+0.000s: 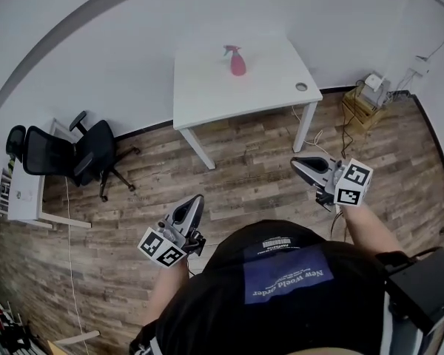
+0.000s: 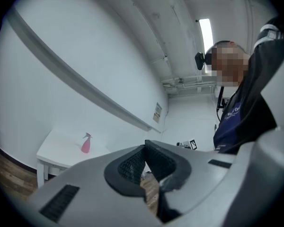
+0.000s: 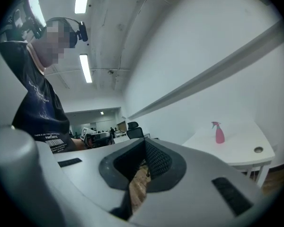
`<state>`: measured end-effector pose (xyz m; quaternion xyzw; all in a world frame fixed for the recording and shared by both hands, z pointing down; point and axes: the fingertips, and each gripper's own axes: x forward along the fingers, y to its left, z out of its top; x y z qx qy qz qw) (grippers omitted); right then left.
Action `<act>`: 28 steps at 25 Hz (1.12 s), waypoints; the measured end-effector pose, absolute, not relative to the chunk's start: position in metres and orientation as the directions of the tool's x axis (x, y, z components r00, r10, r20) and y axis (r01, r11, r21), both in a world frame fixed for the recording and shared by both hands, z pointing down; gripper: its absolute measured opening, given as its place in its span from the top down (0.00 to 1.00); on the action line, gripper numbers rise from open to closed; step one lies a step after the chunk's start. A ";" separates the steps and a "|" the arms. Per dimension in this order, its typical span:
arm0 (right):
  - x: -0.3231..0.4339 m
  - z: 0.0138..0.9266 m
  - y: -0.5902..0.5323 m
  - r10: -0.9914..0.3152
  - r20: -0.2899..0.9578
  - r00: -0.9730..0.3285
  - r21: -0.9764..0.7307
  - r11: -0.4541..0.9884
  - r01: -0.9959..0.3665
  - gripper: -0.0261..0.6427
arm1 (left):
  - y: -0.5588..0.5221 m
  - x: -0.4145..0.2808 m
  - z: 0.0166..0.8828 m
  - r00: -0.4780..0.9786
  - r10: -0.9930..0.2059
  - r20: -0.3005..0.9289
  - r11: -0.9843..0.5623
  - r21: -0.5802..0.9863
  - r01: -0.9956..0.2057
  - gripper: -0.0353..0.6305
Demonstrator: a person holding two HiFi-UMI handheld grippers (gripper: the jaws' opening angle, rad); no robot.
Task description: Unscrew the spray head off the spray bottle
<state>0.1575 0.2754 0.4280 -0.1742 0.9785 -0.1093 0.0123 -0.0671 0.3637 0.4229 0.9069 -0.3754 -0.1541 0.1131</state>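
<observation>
A pink spray bottle point(image 1: 237, 61) with its spray head on stands upright on a white table point(image 1: 207, 95) against the wall, far ahead of me. It also shows small in the left gripper view as the bottle point(image 2: 85, 144) and in the right gripper view as the bottle point(image 3: 219, 133). My left gripper point(image 1: 196, 202) is held low at the left of my body, shut and empty. My right gripper point(image 1: 297, 164) is at the right, also shut with nothing in it. Both are well short of the table, over the wooden floor.
A black office chair point(image 1: 74, 154) stands at the left beside a white desk point(image 1: 22, 198). Boxes and cables point(image 1: 366, 98) sit by the wall to the right of the table. A round grommet point(image 1: 301, 86) is in the table's right corner.
</observation>
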 end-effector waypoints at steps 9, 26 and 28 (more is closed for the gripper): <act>0.244 0.423 0.203 -0.297 0.001 -0.955 -0.202 0.935 -0.291 0.97 | 0.298 0.022 0.408 0.653 -0.738 -0.171 -0.669 0.314 -0.674 0.94; 0.298 0.448 0.158 -0.358 0.000 -0.934 -0.238 0.907 -0.347 0.97 | 0.225 0.067 0.414 0.717 -0.685 -0.128 -0.715 0.308 -0.628 0.94; 0.296 0.447 0.154 -0.379 0.007 -0.925 -0.231 0.900 -0.371 0.97 | 0.216 0.062 0.417 0.730 -0.669 -0.139 -0.729 0.314 -0.609 0.94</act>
